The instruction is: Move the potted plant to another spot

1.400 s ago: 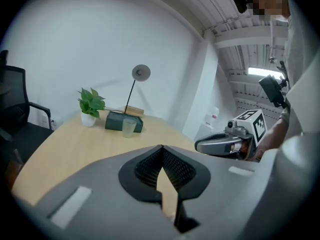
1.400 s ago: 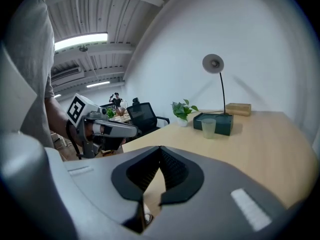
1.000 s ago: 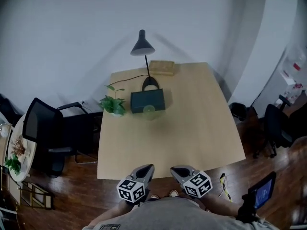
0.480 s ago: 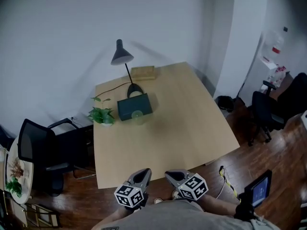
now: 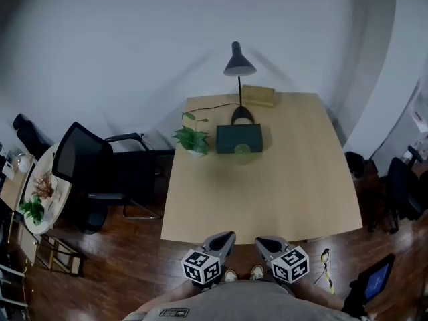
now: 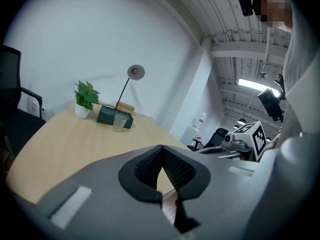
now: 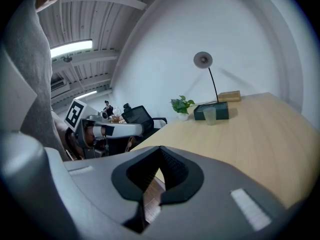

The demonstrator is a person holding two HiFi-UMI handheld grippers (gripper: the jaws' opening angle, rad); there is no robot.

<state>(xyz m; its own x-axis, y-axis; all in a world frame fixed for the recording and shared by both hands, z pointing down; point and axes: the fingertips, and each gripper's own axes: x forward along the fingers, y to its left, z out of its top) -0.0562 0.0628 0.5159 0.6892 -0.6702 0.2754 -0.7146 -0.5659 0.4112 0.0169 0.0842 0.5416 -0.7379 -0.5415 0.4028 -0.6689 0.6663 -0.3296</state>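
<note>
The potted plant, green leaves in a small white pot, stands at the far left of the wooden table, next to a dark box. It also shows in the left gripper view as the plant and in the right gripper view as the plant. My left gripper and right gripper hover side by side at the table's near edge, far from the plant. Both are shut with nothing between the jaws, as seen at the left gripper and the right gripper.
A pale cup stands in front of the dark box. A black desk lamp and a wooden box sit at the back. A black office chair stands left of the table, beside a small round table.
The head view has swung, so the table slid left and then right in the picture. Both grippers stay shut near the table's front edge, shifted slightly rightward.
</note>
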